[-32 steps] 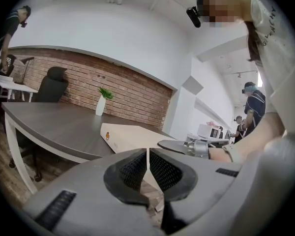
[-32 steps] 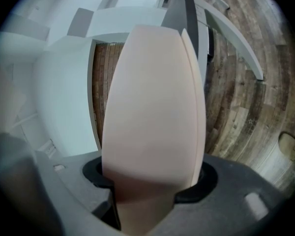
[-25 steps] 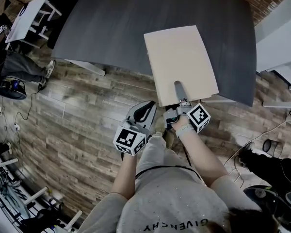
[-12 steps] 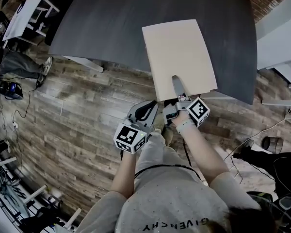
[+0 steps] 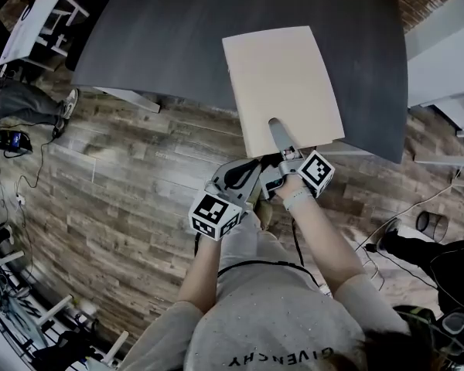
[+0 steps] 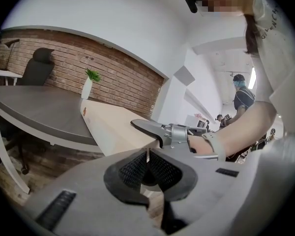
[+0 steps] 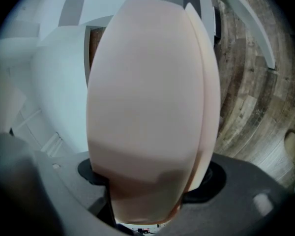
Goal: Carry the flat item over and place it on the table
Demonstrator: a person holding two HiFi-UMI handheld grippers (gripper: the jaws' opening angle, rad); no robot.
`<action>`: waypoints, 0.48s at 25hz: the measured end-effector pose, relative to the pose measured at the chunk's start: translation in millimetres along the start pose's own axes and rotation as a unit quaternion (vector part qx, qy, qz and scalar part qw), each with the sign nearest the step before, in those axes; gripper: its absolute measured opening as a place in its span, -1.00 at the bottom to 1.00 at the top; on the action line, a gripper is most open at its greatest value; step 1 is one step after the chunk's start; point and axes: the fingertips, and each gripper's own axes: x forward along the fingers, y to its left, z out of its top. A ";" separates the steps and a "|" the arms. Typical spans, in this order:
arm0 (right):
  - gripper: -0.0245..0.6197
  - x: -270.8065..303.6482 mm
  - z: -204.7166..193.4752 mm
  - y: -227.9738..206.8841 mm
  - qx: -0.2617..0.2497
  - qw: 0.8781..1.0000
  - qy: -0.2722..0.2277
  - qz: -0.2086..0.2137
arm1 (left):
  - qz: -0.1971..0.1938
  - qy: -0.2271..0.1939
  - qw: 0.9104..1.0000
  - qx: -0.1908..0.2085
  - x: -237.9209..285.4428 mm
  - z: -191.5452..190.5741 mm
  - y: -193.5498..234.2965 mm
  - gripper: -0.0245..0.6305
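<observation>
Right fingers just opening, board between them

The dark grey table bears a beige board overhanging its near edge and a white vase.

Soft, even indoor light is spread over the scene, and colours are washed out. Straight lines are bowed toward the edges of the head view; both gripper views are ringed by dark corners. The pale board is caught too close in the right gripper view, blurred, its lower end shaded.
</observation>
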 end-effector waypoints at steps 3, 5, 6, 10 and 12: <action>0.27 -2.7 0.2 0.2 -0.011 1.000 0.011 0.006 | -0.008 0.003 1.000 -0.002 5.0 -1.5 -1.9 -0.88; 0.29 -5.8 -0.1 1.9 -0.021 0.999 0.020 0.013 | -0.013 0.005 1.000 -0.003 7.8 -2.6 -4.1 -0.88; 0.30 -7.8 -0.4 2.8 -0.027 0.999 0.025 0.015 | -0.015 0.004 1.000 -0.005 8.7 -2.6 -4.8 -0.88; 0.35 -19.1 1.1 5.9 -0.049 0.998 0.039 0.024 | -0.012 -0.001 1.000 -0.015 11.2 -1.4 -4.0 -0.88; 0.35 -25.4 1.9 8.0 -0.062 0.997 0.044 0.028 | -0.007 -0.003 1.000 -0.018 12.2 -0.1 -2.1 -0.88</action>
